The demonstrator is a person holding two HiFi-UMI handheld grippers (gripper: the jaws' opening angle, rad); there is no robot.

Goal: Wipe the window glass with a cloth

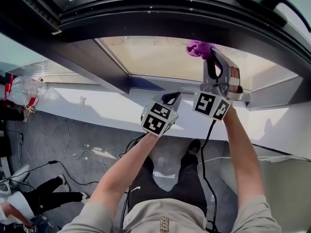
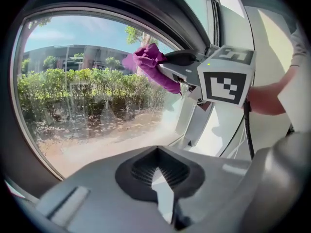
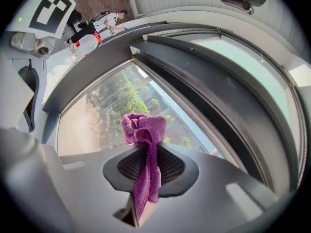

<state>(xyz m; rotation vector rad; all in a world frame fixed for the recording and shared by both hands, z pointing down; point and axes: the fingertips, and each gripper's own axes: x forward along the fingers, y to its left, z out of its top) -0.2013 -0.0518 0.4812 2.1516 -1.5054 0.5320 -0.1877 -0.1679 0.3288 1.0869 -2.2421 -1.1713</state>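
Note:
The window glass (image 1: 160, 57) lies beyond the white sill (image 1: 97, 106), with bushes and bare ground outside. A purple cloth (image 1: 199, 48) is bunched against the pane, and my right gripper (image 1: 210, 57) is shut on it. In the right gripper view the cloth (image 3: 143, 130) is pinched between the ribbed pads of the right gripper (image 3: 148, 149), its tail hanging toward the camera. My left gripper (image 1: 171, 98) hovers over the sill, lower and to the left, shut on nothing. In the left gripper view the left gripper (image 2: 156, 154) faces the glass (image 2: 87, 96), and the cloth (image 2: 148, 64) shows at the pane.
A thick dark window frame (image 1: 160, 13) arches above the glass, with a black handle (image 1: 272, 4) at the upper right. A clear plastic bottle (image 1: 24, 91) lies on the sill's left end. Cables (image 1: 63, 149) and a crouching person (image 1: 29, 203) are on the floor below.

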